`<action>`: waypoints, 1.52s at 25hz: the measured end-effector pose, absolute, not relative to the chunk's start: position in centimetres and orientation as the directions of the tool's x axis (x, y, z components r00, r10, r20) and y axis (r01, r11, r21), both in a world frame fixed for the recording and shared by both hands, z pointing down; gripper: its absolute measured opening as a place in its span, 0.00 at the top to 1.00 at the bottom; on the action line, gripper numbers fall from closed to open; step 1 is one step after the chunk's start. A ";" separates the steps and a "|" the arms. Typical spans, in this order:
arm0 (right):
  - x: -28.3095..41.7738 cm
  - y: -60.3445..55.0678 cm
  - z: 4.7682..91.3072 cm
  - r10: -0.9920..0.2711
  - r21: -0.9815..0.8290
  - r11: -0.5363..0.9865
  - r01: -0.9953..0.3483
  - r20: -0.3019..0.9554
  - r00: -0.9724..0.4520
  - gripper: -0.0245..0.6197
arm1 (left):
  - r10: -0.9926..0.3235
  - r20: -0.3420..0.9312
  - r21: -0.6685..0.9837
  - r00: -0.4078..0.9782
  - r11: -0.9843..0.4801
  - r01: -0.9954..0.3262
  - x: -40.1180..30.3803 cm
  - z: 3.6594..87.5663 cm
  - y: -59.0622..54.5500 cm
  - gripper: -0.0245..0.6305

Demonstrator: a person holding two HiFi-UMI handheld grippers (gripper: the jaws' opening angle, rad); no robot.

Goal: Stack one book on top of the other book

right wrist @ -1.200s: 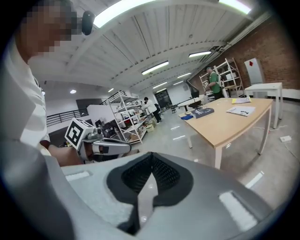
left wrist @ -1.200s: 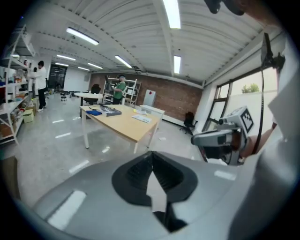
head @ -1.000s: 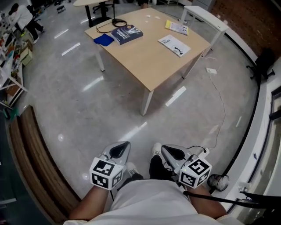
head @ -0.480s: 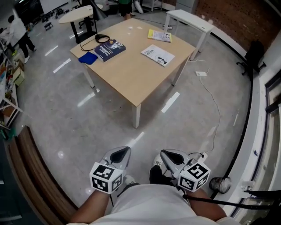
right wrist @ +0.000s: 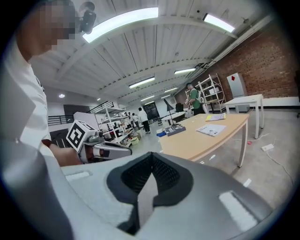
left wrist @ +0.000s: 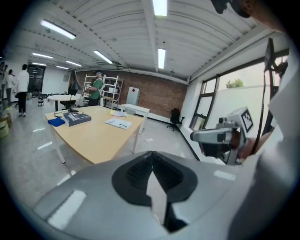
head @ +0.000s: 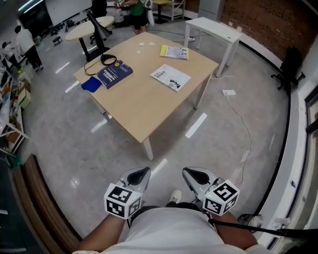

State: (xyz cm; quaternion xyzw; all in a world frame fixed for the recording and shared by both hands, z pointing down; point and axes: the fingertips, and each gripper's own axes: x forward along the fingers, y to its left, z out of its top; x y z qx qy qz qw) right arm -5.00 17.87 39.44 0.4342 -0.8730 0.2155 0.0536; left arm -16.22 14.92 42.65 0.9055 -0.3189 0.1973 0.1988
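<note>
Blue book [head: 115, 74], white book [head: 170, 77] apart, head view

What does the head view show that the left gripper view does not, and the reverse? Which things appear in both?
Only the head view: the left gripper seen from above with its marker cube, and the person's shoe. Only the left gripper view: the ceiling lights and that gripper's shut fingers close up. Both: the wooden table, the dark blue book, the white book and the right gripper.
</note>
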 end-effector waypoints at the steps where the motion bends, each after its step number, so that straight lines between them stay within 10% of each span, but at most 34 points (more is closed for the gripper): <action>1: -3.6 17.6 39.4 -0.745 -0.327 0.521 -0.789 0.277 -0.606 0.96 | -0.488 0.483 0.234 0.727 -0.728 -0.645 -14.7 42.7 14.5 0.96; 38: 30.1 -0.5 40.5 -0.894 -0.334 0.124 -0.934 0.371 -0.251 0.96 | -0.164 0.457 0.302 0.874 -0.896 -0.327 21.4 43.3 -9.4 0.96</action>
